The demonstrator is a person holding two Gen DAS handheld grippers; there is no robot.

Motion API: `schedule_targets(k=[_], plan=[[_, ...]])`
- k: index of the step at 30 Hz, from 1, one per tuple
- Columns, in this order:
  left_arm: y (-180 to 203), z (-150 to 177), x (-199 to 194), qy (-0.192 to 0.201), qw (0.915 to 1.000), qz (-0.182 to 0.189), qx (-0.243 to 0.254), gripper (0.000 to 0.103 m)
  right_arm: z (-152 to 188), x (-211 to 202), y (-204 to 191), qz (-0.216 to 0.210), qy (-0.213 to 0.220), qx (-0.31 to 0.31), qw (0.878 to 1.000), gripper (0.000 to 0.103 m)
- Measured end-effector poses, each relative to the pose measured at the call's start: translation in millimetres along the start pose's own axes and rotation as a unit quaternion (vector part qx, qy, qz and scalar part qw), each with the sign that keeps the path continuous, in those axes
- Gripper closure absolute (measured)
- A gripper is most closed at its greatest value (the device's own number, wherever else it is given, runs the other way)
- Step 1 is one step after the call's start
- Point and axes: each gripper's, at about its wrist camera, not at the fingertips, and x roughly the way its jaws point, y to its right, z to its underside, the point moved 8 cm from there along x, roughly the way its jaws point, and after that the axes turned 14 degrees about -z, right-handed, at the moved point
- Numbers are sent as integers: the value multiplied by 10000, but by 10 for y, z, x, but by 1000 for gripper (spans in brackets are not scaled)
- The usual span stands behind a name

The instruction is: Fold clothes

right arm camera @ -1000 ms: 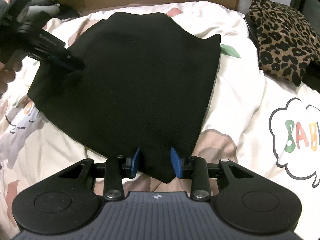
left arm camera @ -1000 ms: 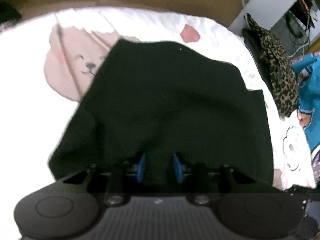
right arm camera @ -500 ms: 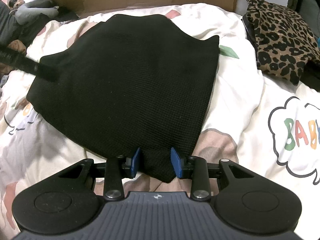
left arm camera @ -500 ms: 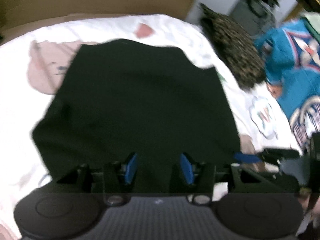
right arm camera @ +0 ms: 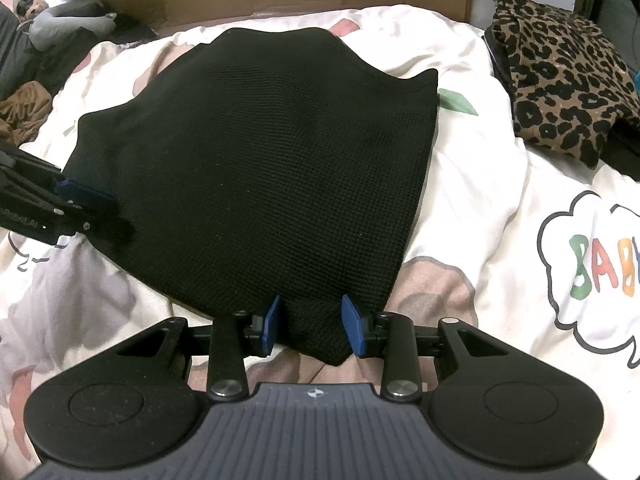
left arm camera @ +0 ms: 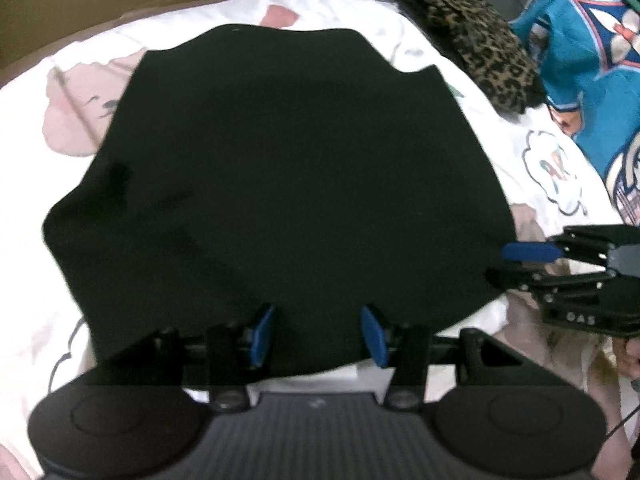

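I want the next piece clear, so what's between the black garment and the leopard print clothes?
In the right wrist view, only bare printed bedsheet separates the black garment from the leopard print clothes, with a small green shape printed on it.

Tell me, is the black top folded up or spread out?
Spread out, mostly. The black top lies flat across the white bedsheet, no fold lines showing.

Matt black waffle-knit garment [right arm camera: 260, 168], soft printed cotton duvet [right arm camera: 480, 216], leopard-print fabric [right arm camera: 560, 80]

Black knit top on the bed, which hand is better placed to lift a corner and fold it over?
Probably right: its tongs straddle the top's near corner, while the left tongs sit along a plain edge.
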Motion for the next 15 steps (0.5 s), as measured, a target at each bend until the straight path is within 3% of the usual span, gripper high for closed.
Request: schedule_targets(k=[3,9,15], plan=[[-97,4,0,9,9999,-114,-26,59,-4,4,-1,8,-6,4,10000,63],[-355,55,-3,-54,9992,-171,-359,61,2,6,-14,33,-10,-10,10000,63],[-723,133,-9,-190,9942,-385,-985,63,-4,5,-22,51,-17,-15,10000,63]])
